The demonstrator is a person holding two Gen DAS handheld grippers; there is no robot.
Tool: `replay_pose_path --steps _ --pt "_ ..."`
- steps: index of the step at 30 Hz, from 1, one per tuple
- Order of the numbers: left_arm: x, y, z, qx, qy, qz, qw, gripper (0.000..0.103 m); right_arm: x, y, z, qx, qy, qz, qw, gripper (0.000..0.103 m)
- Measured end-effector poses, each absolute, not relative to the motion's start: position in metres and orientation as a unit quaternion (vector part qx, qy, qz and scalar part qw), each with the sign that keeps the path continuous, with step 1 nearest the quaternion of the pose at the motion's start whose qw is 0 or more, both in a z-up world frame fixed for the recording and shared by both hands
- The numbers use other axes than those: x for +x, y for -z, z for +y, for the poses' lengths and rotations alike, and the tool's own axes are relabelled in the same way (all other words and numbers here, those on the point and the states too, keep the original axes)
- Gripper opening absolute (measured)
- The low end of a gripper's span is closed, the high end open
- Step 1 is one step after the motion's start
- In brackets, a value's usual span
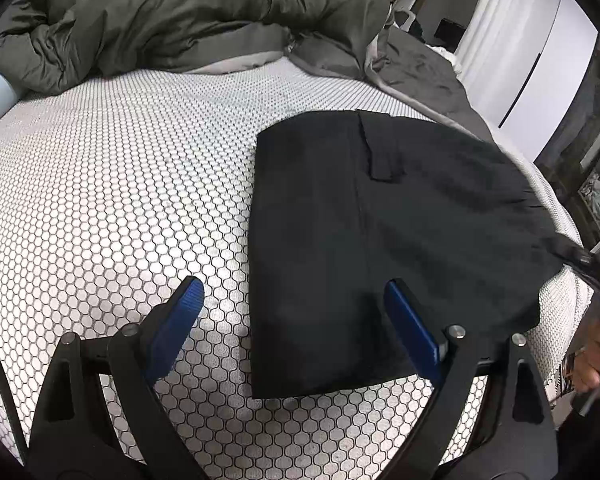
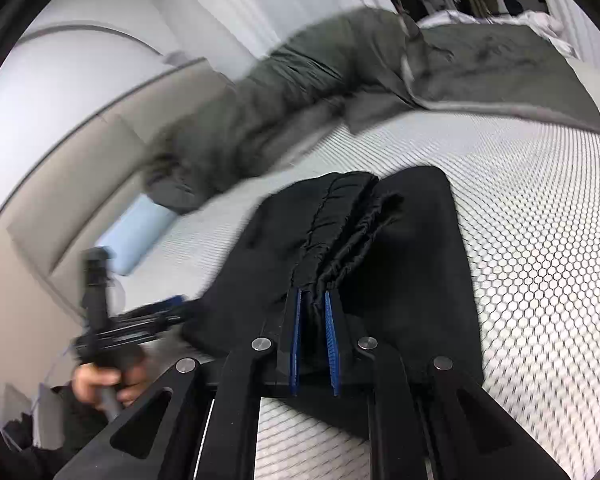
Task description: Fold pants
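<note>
My left gripper (image 1: 292, 320) hangs spread wide over the honeycomb-patterned mattress (image 1: 112, 184), left of the black pants (image 1: 380, 232) lying folded on it. Beyond them lies a green duvet (image 1: 180, 12). My right gripper (image 2: 314, 300) pinches their gathered waistband.

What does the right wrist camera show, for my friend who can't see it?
The right claw is shut on the gathered waistband of black pants lying on a honeycomb-patterned mattress. A rumpled green duvet lies behind.
</note>
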State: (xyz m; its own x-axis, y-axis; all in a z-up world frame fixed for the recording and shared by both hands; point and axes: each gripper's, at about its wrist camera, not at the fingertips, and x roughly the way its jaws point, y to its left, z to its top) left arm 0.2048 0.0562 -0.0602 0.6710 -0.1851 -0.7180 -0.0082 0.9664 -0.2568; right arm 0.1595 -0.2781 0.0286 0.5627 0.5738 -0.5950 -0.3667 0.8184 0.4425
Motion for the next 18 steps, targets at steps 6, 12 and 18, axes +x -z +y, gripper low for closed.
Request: replay_pose_path --steps 6,12,18 --pt "0.202 0.061 0.056 -0.117 0.049 0.408 0.904 0.090 0.164 0.018 -0.289 0.100 -0.207 0.480 0.847 0.011" --pt "0.200 0.055 0.038 -0.093 0.061 0.391 0.914 0.090 0.153 0.016 -0.295 0.075 -0.191 0.454 0.867 0.016" --pt "0.192 0.053 -0.007 -0.027 0.110 0.371 0.922 0.087 0.151 0.007 -0.277 0.103 -0.210 0.409 0.882 0.058"
